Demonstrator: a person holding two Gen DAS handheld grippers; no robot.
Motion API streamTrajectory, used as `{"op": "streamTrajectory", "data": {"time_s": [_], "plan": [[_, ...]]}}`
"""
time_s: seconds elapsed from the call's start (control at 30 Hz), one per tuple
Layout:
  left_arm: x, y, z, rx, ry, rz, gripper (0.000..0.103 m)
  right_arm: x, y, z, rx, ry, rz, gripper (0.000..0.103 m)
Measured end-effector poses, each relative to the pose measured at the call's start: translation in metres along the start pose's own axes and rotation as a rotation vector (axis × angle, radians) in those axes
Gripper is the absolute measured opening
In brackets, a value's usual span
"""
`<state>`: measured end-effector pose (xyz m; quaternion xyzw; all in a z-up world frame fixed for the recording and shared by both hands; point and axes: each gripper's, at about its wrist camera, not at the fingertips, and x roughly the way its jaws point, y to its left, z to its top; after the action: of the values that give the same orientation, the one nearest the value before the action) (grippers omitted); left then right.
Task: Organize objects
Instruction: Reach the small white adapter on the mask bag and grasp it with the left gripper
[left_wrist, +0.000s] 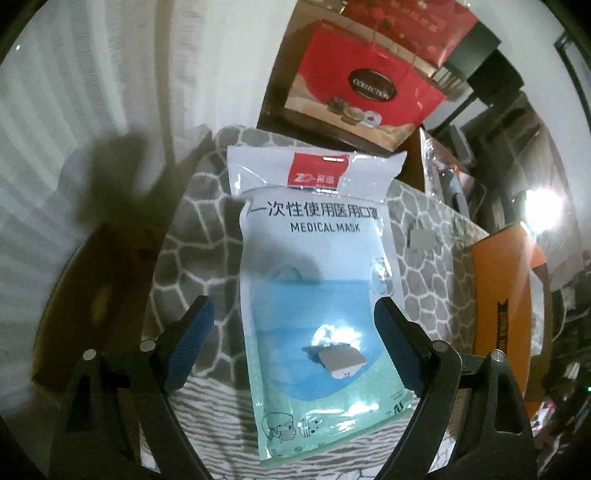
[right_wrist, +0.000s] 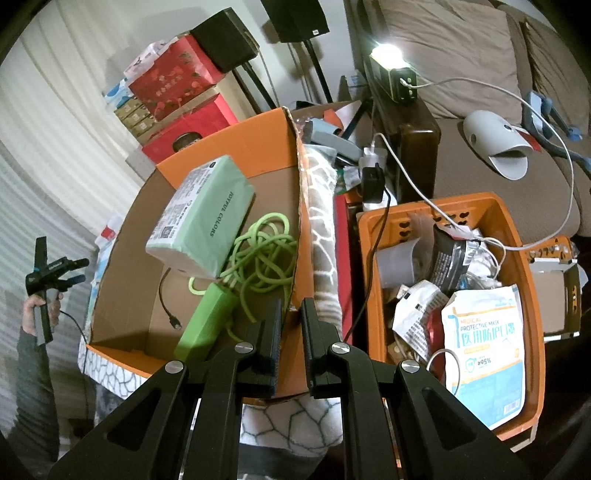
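Resting surface: we see a grey fleece blanket with a white cobble pattern (left_wrist: 192, 236); the task's thing lies flat on it.
Nearby containers: an open cardboard box with orange flaps (right_wrist: 258, 147) sits off to the packet's right in the left wrist view; an orange plastic basket (right_wrist: 535, 332) of loose packets stands beside that box.
Task's thing: a glossy white-and-blue plastic packet of medical masks (left_wrist: 314, 266), lying directly ahead of and below our left gripper (left_wrist: 295, 325).
Long axis: we judge it runs straight away from the gripper, the red-labelled sealed top at the far end, the printed face drawing at the near end.
Fit: the packet's narrow width falls between the two fingers, so the jaws would close across the short axis.
Left gripper state: jaws spread wide, blue pads (left_wrist: 195, 332) at either edge of the packet and not pressing it.
Right gripper (right_wrist: 291, 332): fingers drawn together on nothing, poised over the box's near wall, well apart from the packet.
Nearer hand: the left, clearly.
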<state>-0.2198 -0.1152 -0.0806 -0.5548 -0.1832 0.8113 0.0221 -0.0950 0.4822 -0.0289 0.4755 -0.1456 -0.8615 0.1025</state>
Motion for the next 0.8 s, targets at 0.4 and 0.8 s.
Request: {"op": "streamTrajectory", "data": {"time_s": [0.4,0.8], "plan": [[0.002,0.034,0.009,-0.011,0.014,0.092,0.082,0.0,0.0,0.0,0.0,0.004,-0.008,0.009],[-0.013,0.006,-0.017,0.102,0.042,-0.014,0.069,0.001,0.0,0.001,-0.002,0.007,-0.017,0.009]]}}
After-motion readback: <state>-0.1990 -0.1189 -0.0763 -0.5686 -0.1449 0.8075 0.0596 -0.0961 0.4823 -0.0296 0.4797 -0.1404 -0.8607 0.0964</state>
